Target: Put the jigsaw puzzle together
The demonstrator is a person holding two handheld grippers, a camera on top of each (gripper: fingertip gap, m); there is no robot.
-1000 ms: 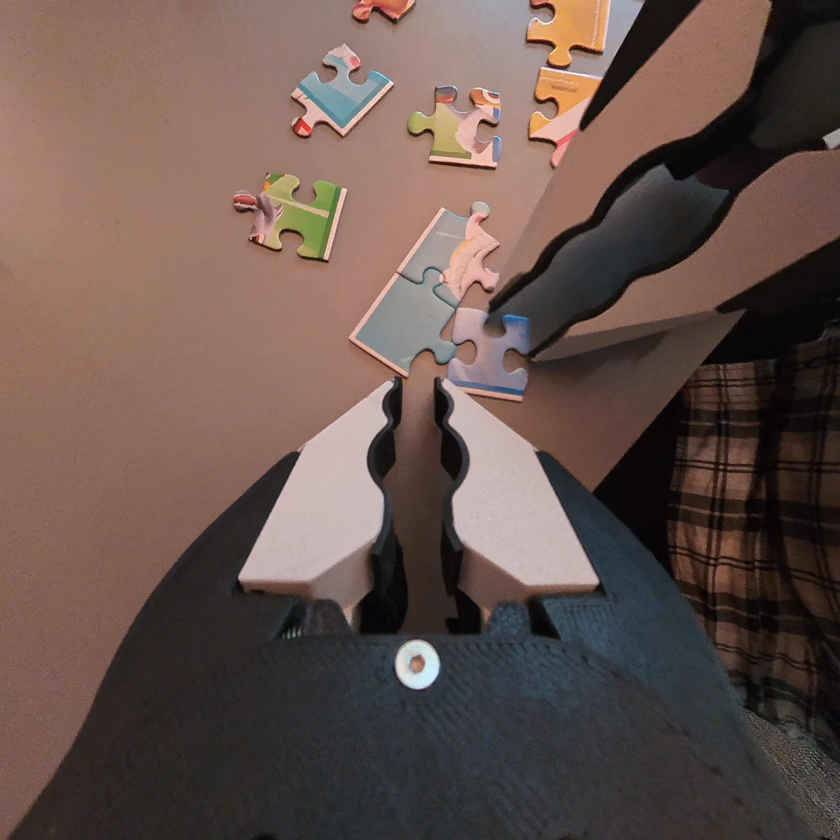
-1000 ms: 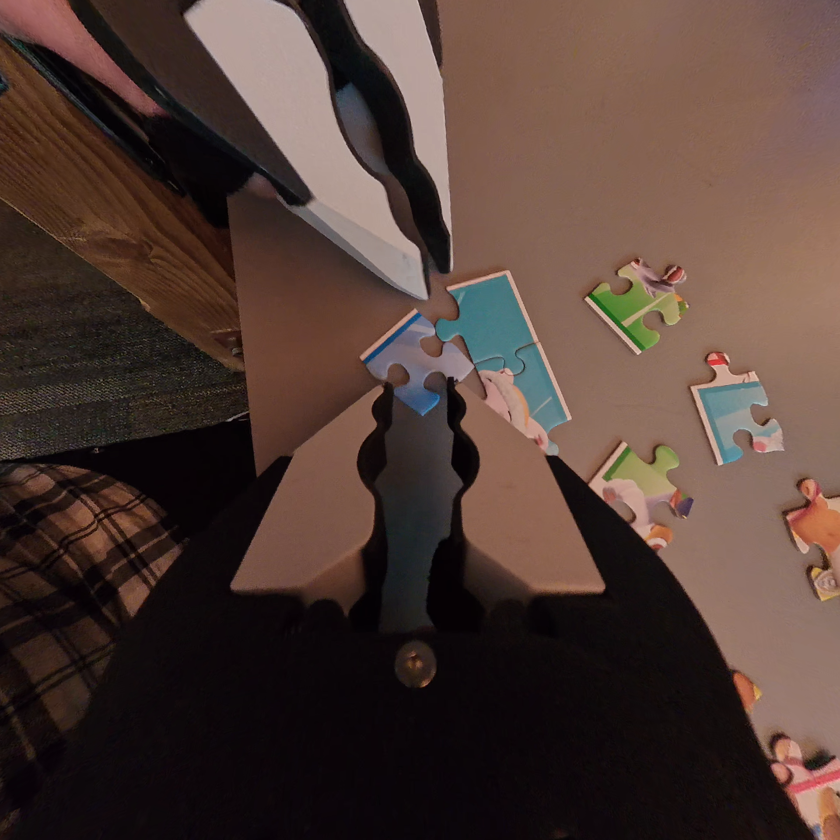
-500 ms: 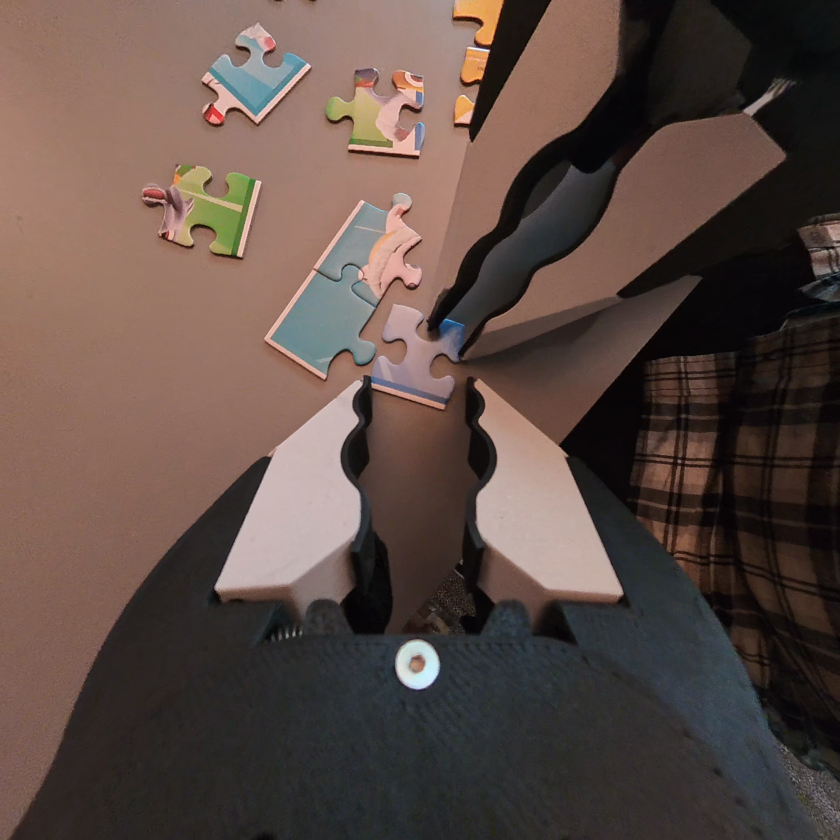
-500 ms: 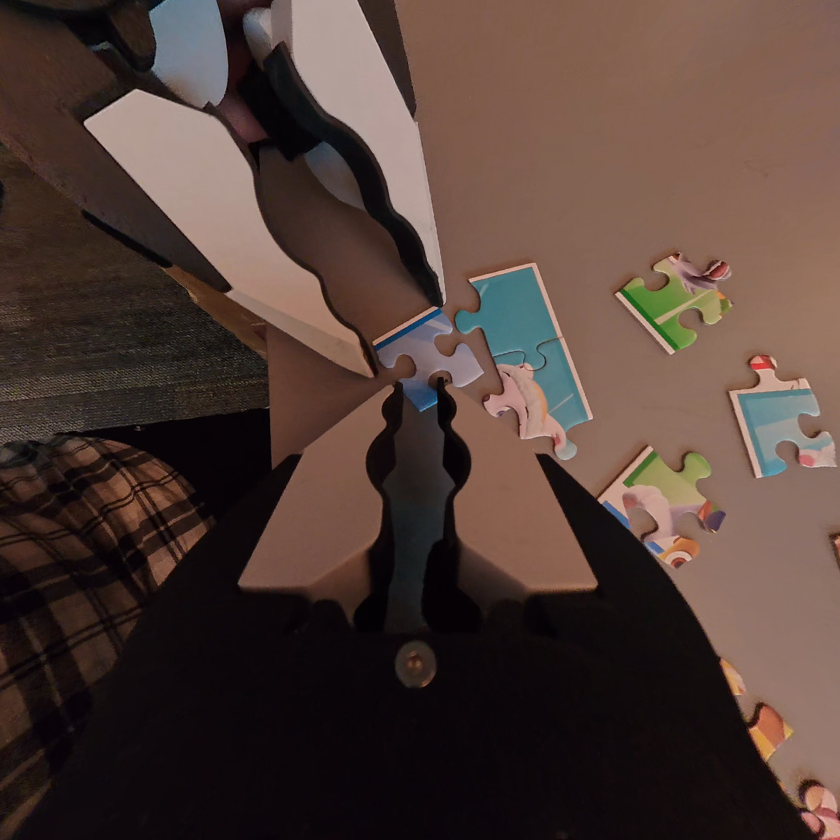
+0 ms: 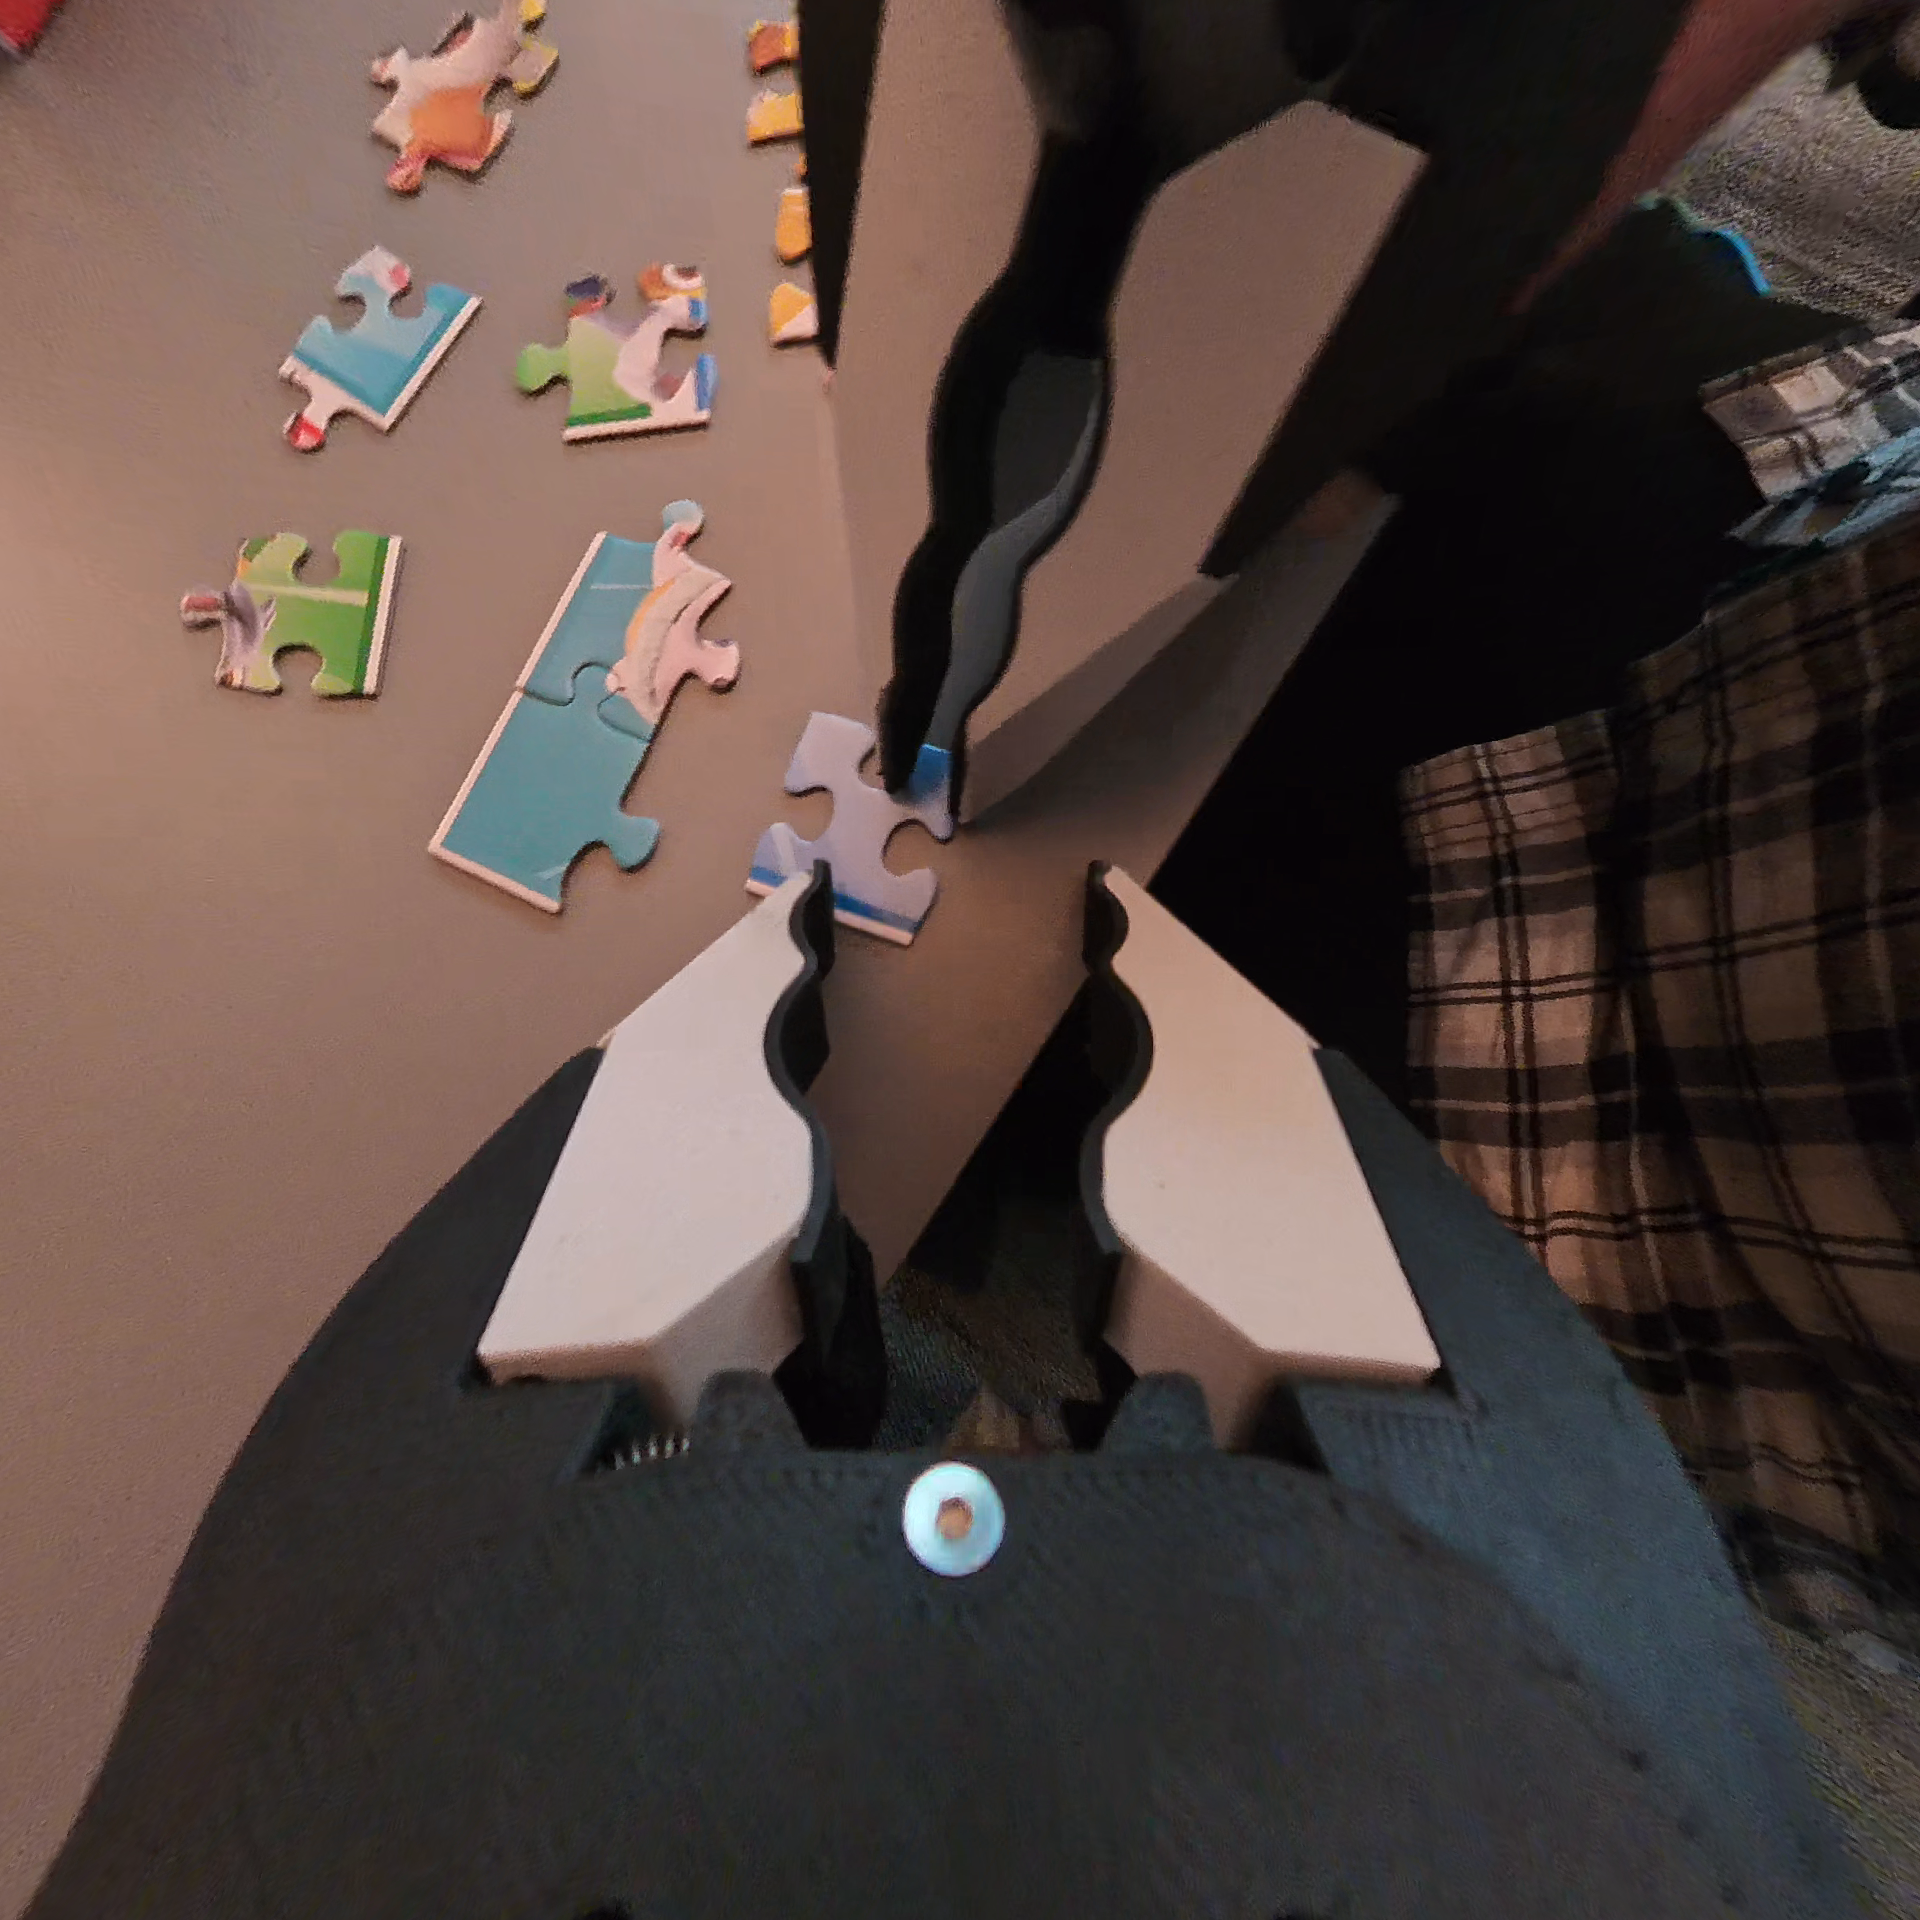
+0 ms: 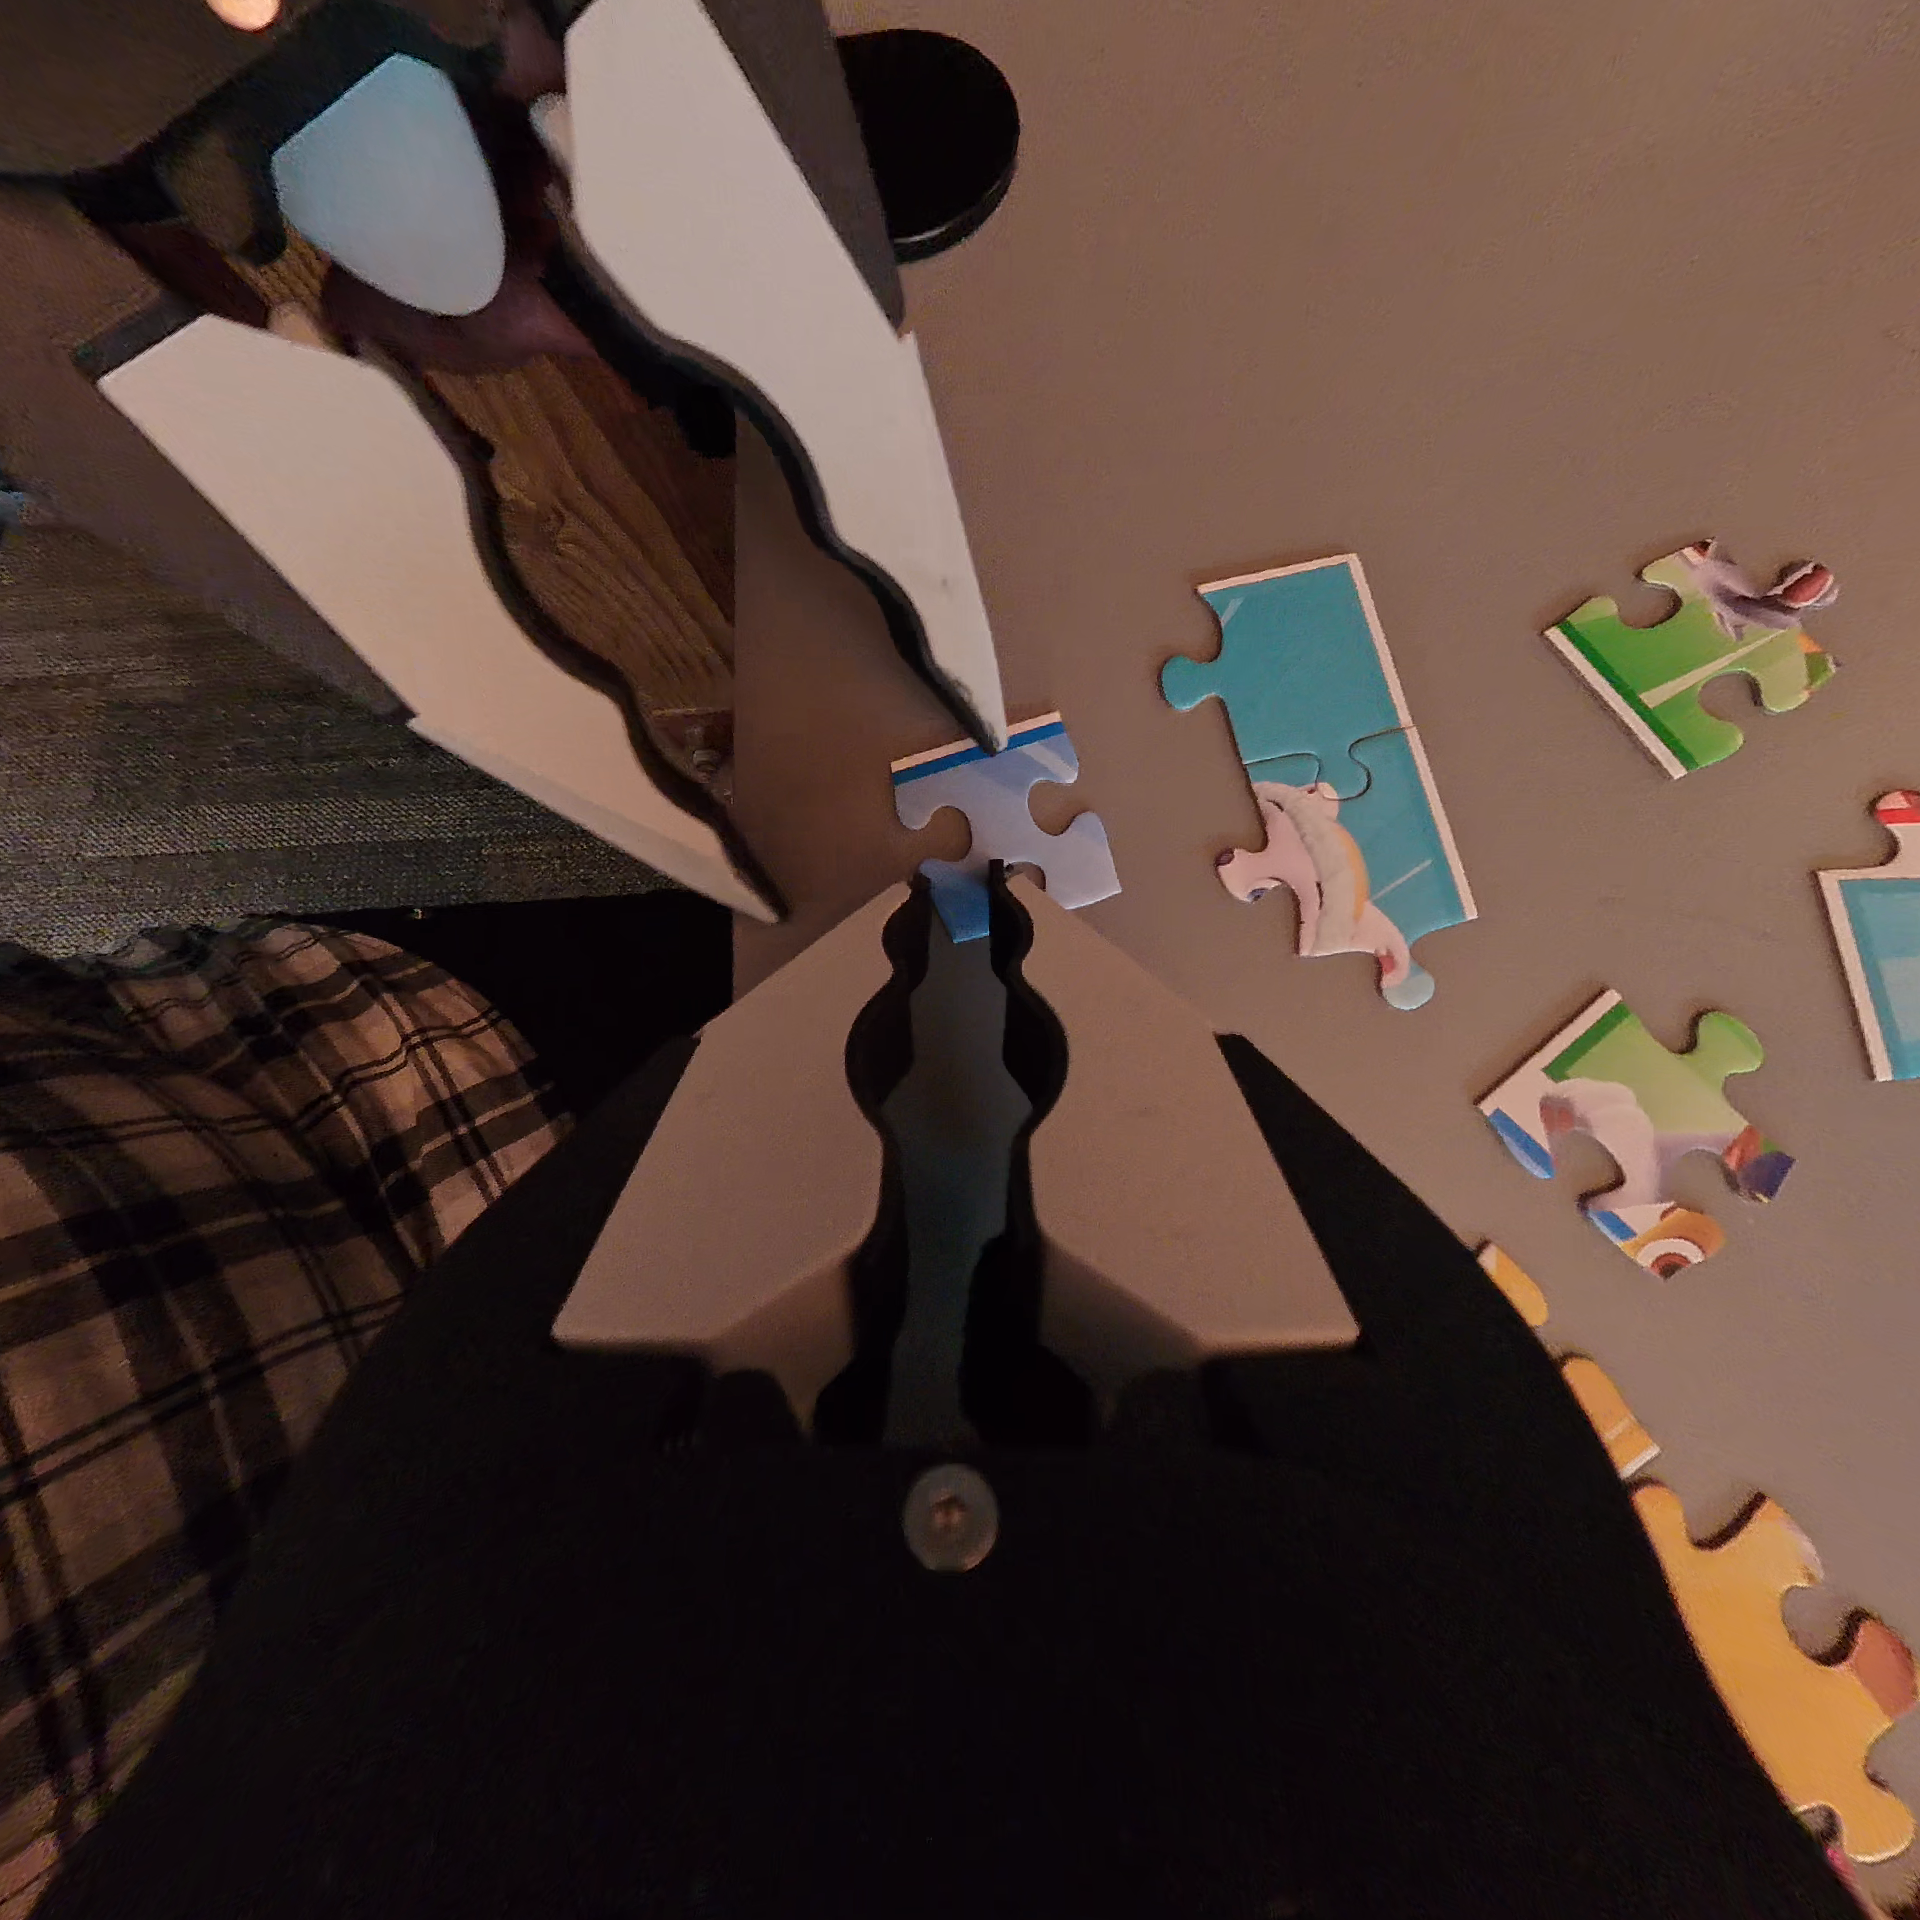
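Near table (image 5: 156, 1039) edge: pale blue puzzle piece (image 5: 852, 831) flat on surface, apart from joined teal pair (image 5: 582, 727). Right gripper (image 6: 956, 883) nearly closed, tips pinching tab of blue piece. Left gripper (image 5: 956, 894) wide open, nothing held, one fingertip (image 6: 977, 717) at piece's striped edge. Loose green pieces (image 5: 301, 613) farther off.

We can read no writing, numbers or signs anywhere ahead of either claw; the puzzle pieces (image 5: 582, 707) show only coloured cartoon artwork.
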